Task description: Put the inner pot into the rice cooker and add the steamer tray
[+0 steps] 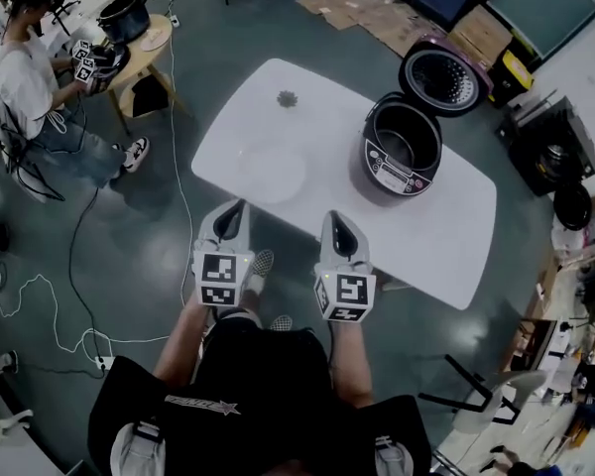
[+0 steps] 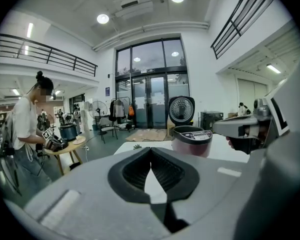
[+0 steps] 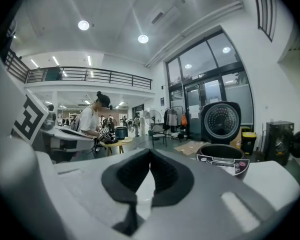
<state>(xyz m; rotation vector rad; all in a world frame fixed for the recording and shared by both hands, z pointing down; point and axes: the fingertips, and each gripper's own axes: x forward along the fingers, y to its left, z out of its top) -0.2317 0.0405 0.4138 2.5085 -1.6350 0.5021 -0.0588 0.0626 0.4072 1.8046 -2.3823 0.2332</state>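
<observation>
The white surface (image 1: 446, 226) has a rice cooker (image 1: 402, 147) on its right part. The lid (image 1: 443, 75) stands up and open behind it. The inside of the cooker looks dark and round. I cannot tell if the inner pot is in it.

A small dark thing (image 1: 287, 98) lies on the far left part of the surface, well apart from the cooker. Nearer, there is a pale round shape (image 1: 270, 172) on the surface. It is too faint to tell what it is.

The left gripper (image 1: 234, 216) and the right gripper (image 1: 337, 224) are side by side at the near edge of the surface. Both point at the surface. The pale round shape is just past the left one. The cooker is past the right one and a bit to the right.

The left gripper's fingers (image 2: 135, 166) are closed tight with nothing between them. The right gripper's fingers (image 3: 165, 174) are closed too, and hold nothing.

Far off at the top left, another person (image 1: 25, 82) sits by a small round table (image 1: 149, 43). A dark pot (image 1: 124, 16) stands on it.
</observation>
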